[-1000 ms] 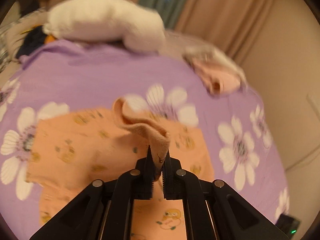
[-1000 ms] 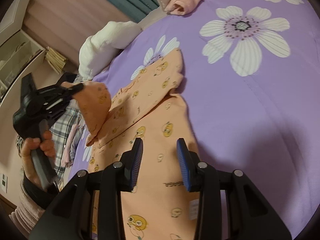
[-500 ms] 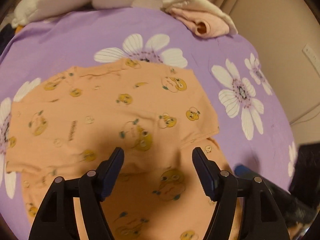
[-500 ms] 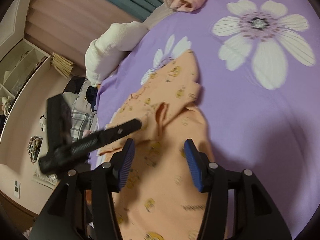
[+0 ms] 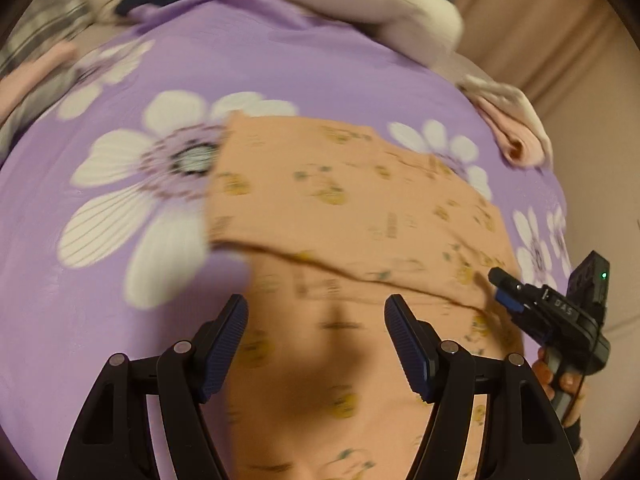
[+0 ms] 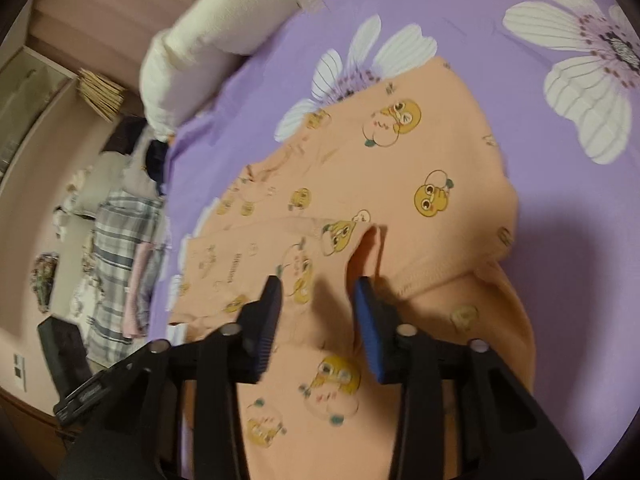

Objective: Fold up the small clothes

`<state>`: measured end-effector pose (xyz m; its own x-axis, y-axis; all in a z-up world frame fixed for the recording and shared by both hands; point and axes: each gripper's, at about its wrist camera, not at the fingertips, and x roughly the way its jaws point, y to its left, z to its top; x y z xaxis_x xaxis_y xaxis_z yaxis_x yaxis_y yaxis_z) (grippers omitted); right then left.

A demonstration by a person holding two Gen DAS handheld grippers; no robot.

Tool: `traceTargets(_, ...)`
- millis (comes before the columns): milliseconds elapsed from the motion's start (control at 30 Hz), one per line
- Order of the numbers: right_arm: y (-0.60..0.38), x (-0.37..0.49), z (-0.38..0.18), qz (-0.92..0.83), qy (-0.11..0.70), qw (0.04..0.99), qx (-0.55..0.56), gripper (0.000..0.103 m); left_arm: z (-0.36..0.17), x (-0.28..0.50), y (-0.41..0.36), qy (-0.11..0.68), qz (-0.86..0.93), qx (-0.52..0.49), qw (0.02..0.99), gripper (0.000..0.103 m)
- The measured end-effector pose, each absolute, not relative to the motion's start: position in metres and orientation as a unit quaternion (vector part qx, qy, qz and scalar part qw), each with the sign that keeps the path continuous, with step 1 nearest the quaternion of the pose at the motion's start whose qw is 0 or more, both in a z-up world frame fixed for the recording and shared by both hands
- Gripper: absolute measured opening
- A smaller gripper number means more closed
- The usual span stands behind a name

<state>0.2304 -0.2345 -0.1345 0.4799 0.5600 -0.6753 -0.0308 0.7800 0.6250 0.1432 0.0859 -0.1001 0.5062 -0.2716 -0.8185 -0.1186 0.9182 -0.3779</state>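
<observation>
A white pillow lies at the purple flowered bedsheet's far edge.

Open right claw over orange garment

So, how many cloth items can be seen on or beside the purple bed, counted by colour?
Orange: 1, the orange garment, spread on the purple sheet.
White: 1, the white fluffy bundle.
Pink: 1, the pink folded cloth.
Plaid: 1, the grey plaid cloth beside the bed.
Total: 4.
</observation>
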Motion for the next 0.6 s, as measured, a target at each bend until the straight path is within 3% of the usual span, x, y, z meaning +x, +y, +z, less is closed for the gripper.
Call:
traceTargets(133, -0.221, 0.239, -0.133, 0.162, 0.483, 0.833, 0.218, 0.004, -0.104, 0.138, 0.106, 0.493, -0.031, -0.22, 0.841, 0.07)
traceTargets(400, -0.238, 0.236, -0.084, 0.124, 0.432, 0.881, 0.149, 0.003, -0.109, 0.139, 0.114, 0.492, -0.03, -0.235, 0.838, 0.07)
traceTargets(600, -0.246, 0.247, -0.104, 0.098, 0.481, 0.863, 0.121, 0.013, -0.108, 0.159, 0.103, 0.489, -0.032, -0.227, 0.842, 0.07)
